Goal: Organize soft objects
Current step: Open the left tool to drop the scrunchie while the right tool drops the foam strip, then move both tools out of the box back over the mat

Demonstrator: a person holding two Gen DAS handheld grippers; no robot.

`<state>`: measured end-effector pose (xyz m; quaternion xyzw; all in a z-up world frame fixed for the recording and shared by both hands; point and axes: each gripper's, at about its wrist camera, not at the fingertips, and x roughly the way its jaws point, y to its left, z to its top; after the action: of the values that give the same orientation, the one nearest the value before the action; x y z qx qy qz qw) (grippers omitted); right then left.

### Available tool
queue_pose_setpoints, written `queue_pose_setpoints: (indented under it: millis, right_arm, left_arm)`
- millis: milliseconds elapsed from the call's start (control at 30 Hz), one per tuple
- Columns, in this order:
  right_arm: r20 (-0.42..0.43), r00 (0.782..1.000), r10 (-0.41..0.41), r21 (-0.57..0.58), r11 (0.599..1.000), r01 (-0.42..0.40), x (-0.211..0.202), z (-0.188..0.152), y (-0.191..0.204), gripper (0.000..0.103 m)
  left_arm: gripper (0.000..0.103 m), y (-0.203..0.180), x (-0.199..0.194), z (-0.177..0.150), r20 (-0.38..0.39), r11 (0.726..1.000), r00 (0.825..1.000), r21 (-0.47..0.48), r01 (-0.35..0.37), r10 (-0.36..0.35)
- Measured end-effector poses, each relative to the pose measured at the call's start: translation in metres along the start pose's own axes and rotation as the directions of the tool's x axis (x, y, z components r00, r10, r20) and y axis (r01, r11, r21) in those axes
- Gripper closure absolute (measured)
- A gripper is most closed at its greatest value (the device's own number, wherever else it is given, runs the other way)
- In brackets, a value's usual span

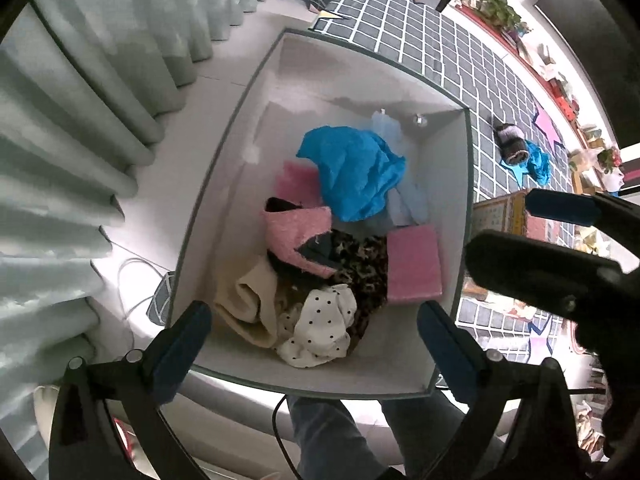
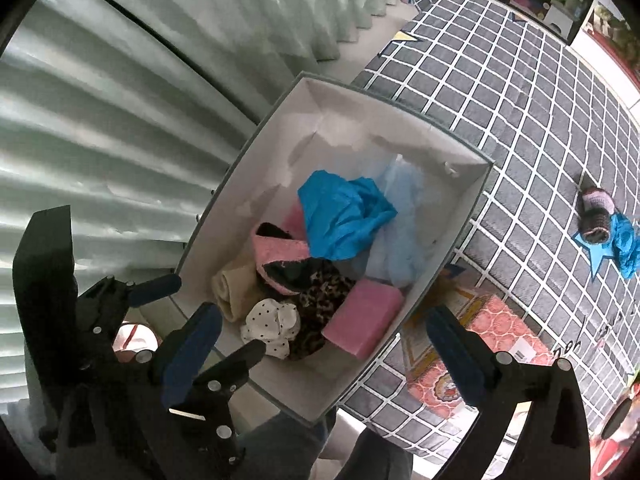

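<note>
An open white box (image 1: 224,184) stands on the floor and holds a heap of soft things. In it lie a blue cloth (image 1: 352,172), a pink knitted piece (image 1: 300,232), a leopard-print cloth (image 1: 364,264), a white dotted cloth (image 1: 324,324), a beige cloth (image 1: 248,300) and a pink sponge block (image 1: 414,268). My left gripper (image 1: 312,320) hangs open above the near end of the box, holding nothing. My right gripper (image 2: 324,320) is also open and empty over the box's near right corner. On the mat further off lie a dark knitted item (image 2: 596,216) and another blue cloth (image 2: 624,244).
Pale curtains (image 1: 80,140) hang along the left. A grey checked mat (image 2: 520,120) covers the floor to the right. A red patterned flat box (image 2: 492,332) lies by the white box's near right side. A person's jeans-clad legs (image 1: 332,432) stand below it. A white cable (image 1: 132,280) runs on the floor.
</note>
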<state>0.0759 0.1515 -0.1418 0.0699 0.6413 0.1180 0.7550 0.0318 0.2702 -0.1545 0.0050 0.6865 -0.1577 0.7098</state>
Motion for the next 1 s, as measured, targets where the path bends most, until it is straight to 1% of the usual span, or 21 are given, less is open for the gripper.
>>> queue_pose_setpoints:
  millis: [300,500,667,800,867,1000]
  right_arm:
    - [0.03,1.0,0.003,-0.007,1.0,-0.002,-0.009,0.001,0.0,0.0]
    - [0.061,0.998,0.012,0.0,1.0,-0.012,-0.021,0.0,-0.005,0.0]
    - [0.098,0.995,0.03,0.038,0.999,-0.034,-0.039,-0.002,-0.024,0.0]
    - [0.127,0.992,0.027,0.094,0.995,-0.039,-0.054,-0.013,-0.056,0.0]
    - [0.144,0.989,0.018,0.134,0.99,-0.038,-0.063,-0.021,-0.077,0.0]
    - [0.172,0.985,-0.009,0.242,0.97,-0.034,-0.08,-0.043,-0.134,0.0]
  left_arm:
    - [0.0,-0.003,-0.006,0.004,0.006,1.0,1.0,0.002,-0.016,0.016]
    - [0.0,-0.008,-0.011,0.011,-0.004,1.0,1.0,-0.005,0.001,-0.001]
    - [0.0,-0.031,-0.02,0.023,0.003,0.999,1.0,0.042,0.016,-0.016]
    - [0.0,-0.063,-0.027,0.035,0.009,0.995,0.999,0.094,0.037,-0.038]
    - [0.0,-0.084,-0.03,0.041,0.009,0.99,0.999,0.131,0.051,-0.052]
    - [0.0,-0.137,-0.032,0.052,0.006,0.974,0.997,0.212,0.076,-0.079]
